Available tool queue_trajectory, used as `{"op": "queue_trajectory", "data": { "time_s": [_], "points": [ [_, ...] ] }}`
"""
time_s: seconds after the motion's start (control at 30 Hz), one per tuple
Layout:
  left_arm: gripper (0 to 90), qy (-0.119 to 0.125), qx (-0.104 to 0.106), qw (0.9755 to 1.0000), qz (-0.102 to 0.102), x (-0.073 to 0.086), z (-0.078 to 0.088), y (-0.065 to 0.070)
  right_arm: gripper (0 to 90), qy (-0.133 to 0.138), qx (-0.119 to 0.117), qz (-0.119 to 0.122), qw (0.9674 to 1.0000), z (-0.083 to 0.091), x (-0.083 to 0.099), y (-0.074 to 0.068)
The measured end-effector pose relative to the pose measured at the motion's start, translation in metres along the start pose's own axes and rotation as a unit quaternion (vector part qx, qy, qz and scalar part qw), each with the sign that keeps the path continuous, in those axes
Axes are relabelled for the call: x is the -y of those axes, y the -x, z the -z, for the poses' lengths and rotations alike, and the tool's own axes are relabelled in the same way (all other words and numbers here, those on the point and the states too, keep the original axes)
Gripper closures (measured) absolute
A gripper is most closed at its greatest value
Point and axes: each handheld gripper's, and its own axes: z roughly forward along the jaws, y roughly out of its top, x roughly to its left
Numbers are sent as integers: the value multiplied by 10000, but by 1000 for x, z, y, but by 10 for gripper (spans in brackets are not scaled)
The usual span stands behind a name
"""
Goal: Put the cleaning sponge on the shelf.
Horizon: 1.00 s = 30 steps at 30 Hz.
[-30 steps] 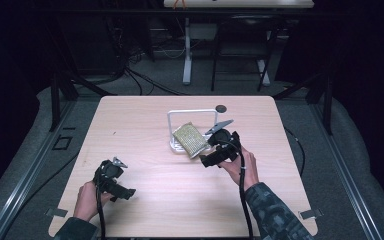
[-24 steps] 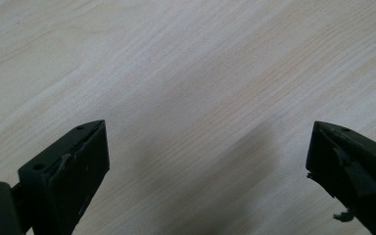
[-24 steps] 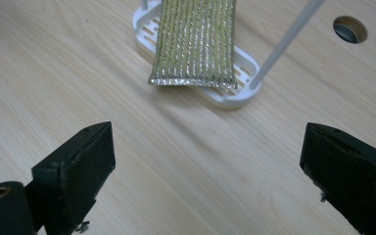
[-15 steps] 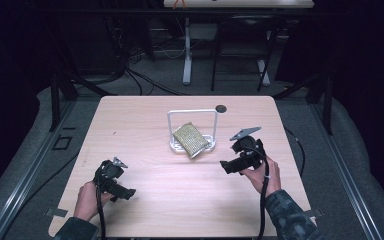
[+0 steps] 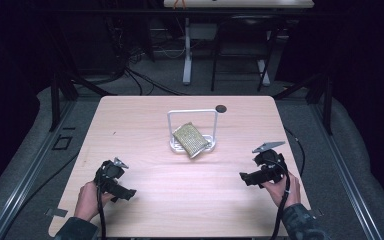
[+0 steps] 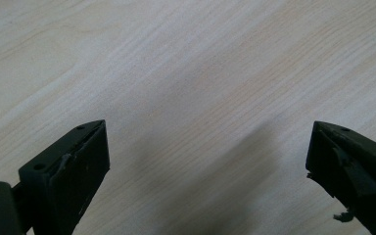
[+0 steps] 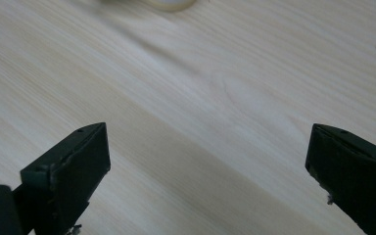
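A yellow-green scouring pad (image 5: 191,139) leans tilted in a white wire rack (image 5: 192,113) at the middle of the wooden table (image 5: 130,125). My right gripper (image 5: 243,176) is low over the table's near right, well clear of the rack, pointing left. Its jaws have just been opening and stand wide apart with only bare wood between them (image 7: 205,147). The rack's white base (image 7: 169,4) peeks in at the top of the right gripper view. At the near left, my left gripper (image 5: 129,194) is open over bare wood (image 6: 203,147).
A small dark round object (image 5: 221,108) lies near the table's far edge, behind the rack. Cables trail from both grippers toward the near edge. Dark floor, cables and stand legs surround the table.
My right gripper has drawn away from the rack, to the right and toward the near edge. The pad stays in the rack. The left gripper has not moved.
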Motion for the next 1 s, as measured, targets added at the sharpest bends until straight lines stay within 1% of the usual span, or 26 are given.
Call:
{"op": "queue_trajectory", "data": {
  "time_s": [0.2,0.23,0.3,0.37,0.4,0.5,0.57,0.63,0.73,0.83,0.87,1.0],
  "points": [
    [26,-10,18,10000,-19,-1,-1,1,24,-56,52,-236,9997,-4,24,9],
    [26,-27,31,10000,-32,-1,-2,1,24,-92,144,-288,9994,-5,33,11],
    [26,-32,32,10000,-36,-2,-2,1,24,-117,145,-309,9993,-6,36,12],
    [26,-35,33,10000,-47,-2,-2,2,24,-100,150,-425,9989,-9,43,15],
    [26,-26,39,10000,-46,-2,-2,2,24,-240,202,-411,9987,-12,47,17],
    [26,-32,46,10000,-65,-3,-2,1,25,-228,243,-420,9986,-15,49,17],
    [26,-36,49,10000,-73,-3,-2,1,24,-333,258,-380,9984,-19,51,18],
    [26,-35,55,10000,-58,-3,-2,1,24,-363,266,-370,9983,-19,51,18],
    [26,-36,54,10000,-65,-3,-2,0,24,-308,270,-406,9983,-19,50,18],
    [26,-54,56,9999,-73,-3,-2,0,24,-373,262,-362,9983,-19,50,17],
    [26,-56,59,9999,-87,-3,-2,0,24,-459,263,-317,9981,-22,51,17],
    [26,-56,64,9999,-76,-3,-3,0,27,-537,243,-313,9978,-24,51,17]
  ]
}}
